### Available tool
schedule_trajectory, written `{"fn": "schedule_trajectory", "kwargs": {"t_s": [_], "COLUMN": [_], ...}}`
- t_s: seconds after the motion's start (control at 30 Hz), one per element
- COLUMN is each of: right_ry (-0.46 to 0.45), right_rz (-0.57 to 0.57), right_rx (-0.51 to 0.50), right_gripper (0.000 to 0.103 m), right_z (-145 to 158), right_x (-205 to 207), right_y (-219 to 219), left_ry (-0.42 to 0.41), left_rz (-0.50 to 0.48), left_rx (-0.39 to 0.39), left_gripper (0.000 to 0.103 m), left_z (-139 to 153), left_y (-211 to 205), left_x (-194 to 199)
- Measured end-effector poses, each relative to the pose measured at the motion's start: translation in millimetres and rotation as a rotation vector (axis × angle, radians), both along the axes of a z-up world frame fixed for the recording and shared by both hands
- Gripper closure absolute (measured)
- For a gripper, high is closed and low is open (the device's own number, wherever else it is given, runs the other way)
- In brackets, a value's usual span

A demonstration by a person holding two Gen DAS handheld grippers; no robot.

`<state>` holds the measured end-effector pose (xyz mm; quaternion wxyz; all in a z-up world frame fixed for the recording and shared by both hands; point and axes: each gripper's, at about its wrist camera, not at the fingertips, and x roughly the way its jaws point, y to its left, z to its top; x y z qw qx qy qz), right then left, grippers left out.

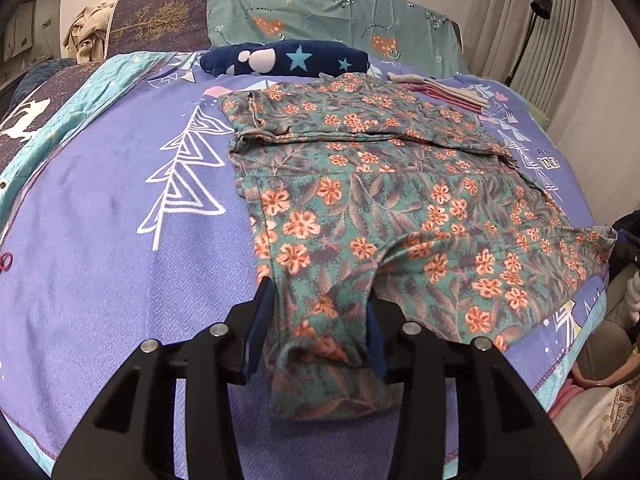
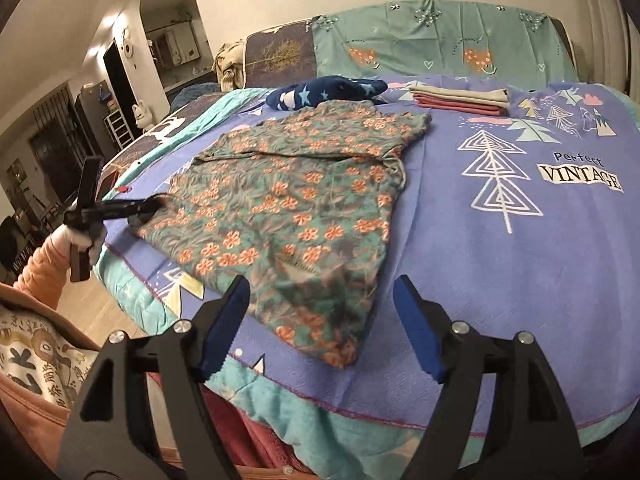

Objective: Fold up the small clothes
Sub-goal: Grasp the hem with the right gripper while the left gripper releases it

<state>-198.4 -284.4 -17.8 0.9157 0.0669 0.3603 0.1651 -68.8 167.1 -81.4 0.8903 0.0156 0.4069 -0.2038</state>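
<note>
Bedspread [image 1: 100, 208] fills both views, and on it lies the floral garment [image 1: 360, 200], spread flat with its far part already folded over in a band at about 12 o'clock. In the left wrist view, the left gripper [image 1: 316, 320] stands at 6 o'clock with a near corner of the garment lying between its blue pads [image 1: 256, 332]; the jaws look parted with cloth bunched in the gap rather than pinched, so I judge it released, straddling the fabric. From that claw the garment runs away toward 12 to 2 o'clock, its long axis going left to right across the view.

In the right wrist view the left gripper [image 2: 146, 212] shows at 9 o'clock, at the garment's [image 2: 288, 216] left corner. The right gripper [image 2: 320, 320] at 6 o'clock hangs with jaws wide apart, holding nothing, just short of the garment's near corner, which points at it from 12 o'clock. Beyond, at 1 o'clock, sits a folded stack [image 2: 460, 100], with a star-print plush [image 2: 324, 90] at 12.

Both claws are near a front corner each; the coming fold likely turns on closing both and carrying that near edge away toward the far band.
</note>
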Motion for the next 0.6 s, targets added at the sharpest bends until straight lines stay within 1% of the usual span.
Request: {"fn": "schedule_trajectory", "kwargs": {"t_s": [0.03, 0.1, 0.17, 0.2, 0.27, 0.33, 0.4, 0.47, 0.6], "right_ry": [0.003, 0.017, 0.053, 0.077, 0.085, 0.075, 0.066, 0.062, 0.073], "right_rz": [-0.001, -0.002, -0.013, -0.012, -0.017, -0.026, -0.032, -0.039, -0.050], "right_rx": [0.001, 0.014, 0.034, 0.055, 0.083, 0.079, 0.079, 0.085, 0.099], "right_gripper": [0.029, 0.042, 0.078, 0.083, 0.084, 0.084, 0.084, 0.086, 0.087], "right_z": [-1.8, -6.4, -13.0, -16.6, -18.3, -15.4, -12.4, -10.4, -12.0], "right_x": [0.4, 2.9, 8.5, 12.9, 15.9, 15.8, 15.6, 16.1, 19.8], "right_y": [1.0, 0.8, -0.8, -2.6, -6.0, -8.2, -9.2, -11.4, -13.0], "left_ry": [0.000, 0.000, 0.000, 0.000, 0.001, 0.001, -0.004, -0.016, -0.022], "left_rz": [-0.001, -0.006, -0.008, -0.008, -0.006, -0.008, -0.014, -0.026, -0.058], "left_rx": [0.001, 0.003, 0.007, 0.008, 0.005, -0.003, -0.003, 0.012, 0.061], "left_gripper": [0.060, 0.060, 0.060, 0.060, 0.060, 0.059, 0.053, 0.045, 0.042], "left_z": [-0.1, -1.0, -1.0, -0.8, 0.8, 3.2, 6.2, 9.5, 9.9], "left_y": [-1.4, -3.7, -4.9, -4.9, -3.5, -0.7, 1.4, 1.9, -3.0], "left_x": [1.1, 2.4, 2.4, 2.1, 0.1, -4.9, -11.4, -19.6, -31.3]}}
